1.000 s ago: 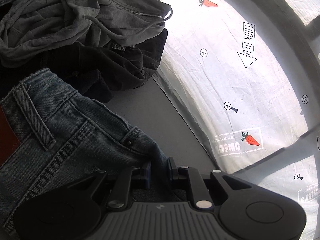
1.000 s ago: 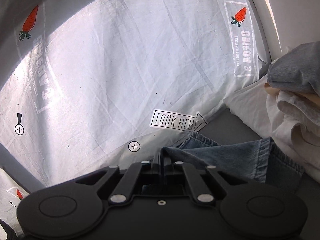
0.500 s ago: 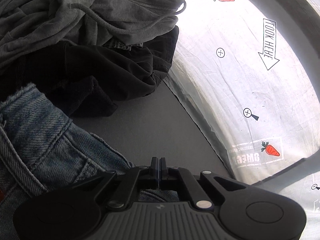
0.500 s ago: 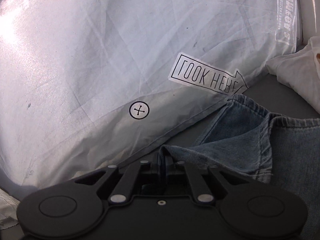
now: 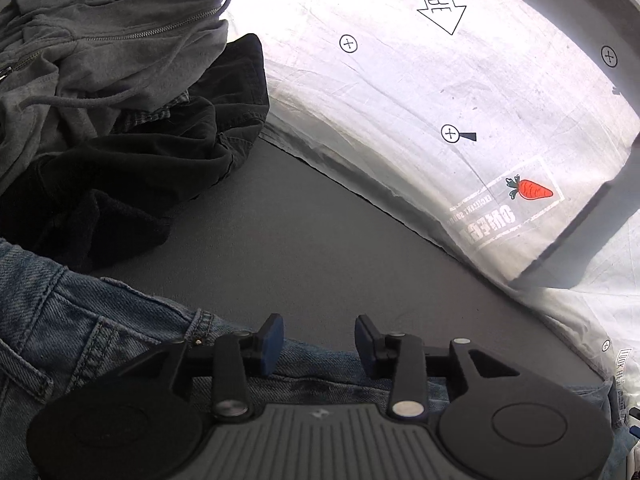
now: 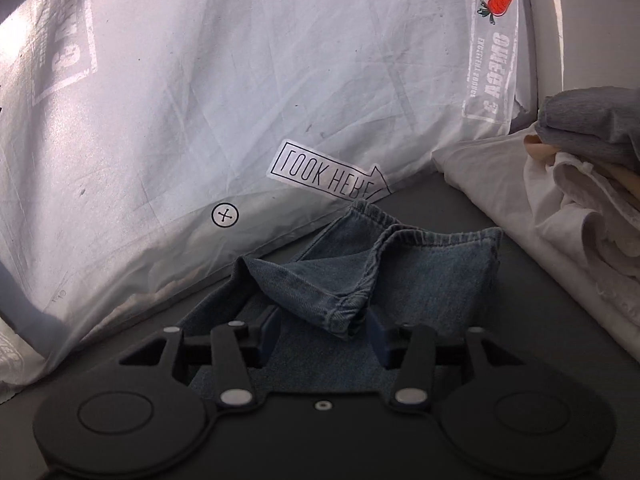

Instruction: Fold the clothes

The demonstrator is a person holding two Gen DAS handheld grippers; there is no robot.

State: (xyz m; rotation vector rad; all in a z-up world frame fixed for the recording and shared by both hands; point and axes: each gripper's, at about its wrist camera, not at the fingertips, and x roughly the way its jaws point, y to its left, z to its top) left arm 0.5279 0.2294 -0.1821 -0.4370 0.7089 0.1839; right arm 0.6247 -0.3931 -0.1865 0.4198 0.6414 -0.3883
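The jeans [image 6: 420, 280] are faded blue denim with thick stitched hems, lying on a smooth dark grey mat [image 5: 320, 248] beside a creased white printed sheet [image 6: 240, 80]. One leg end is folded back into a soft peak. The right gripper [image 6: 322, 334] is opening, denim between its pads but not pinched. The left gripper [image 5: 318, 340] is opening above the waistband [image 5: 100, 328], holding nothing.

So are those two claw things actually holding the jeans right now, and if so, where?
Neither holds them. Both sets of fingers are opening: the left gripper over the jeans, the right gripper around a loose fold near the hems.
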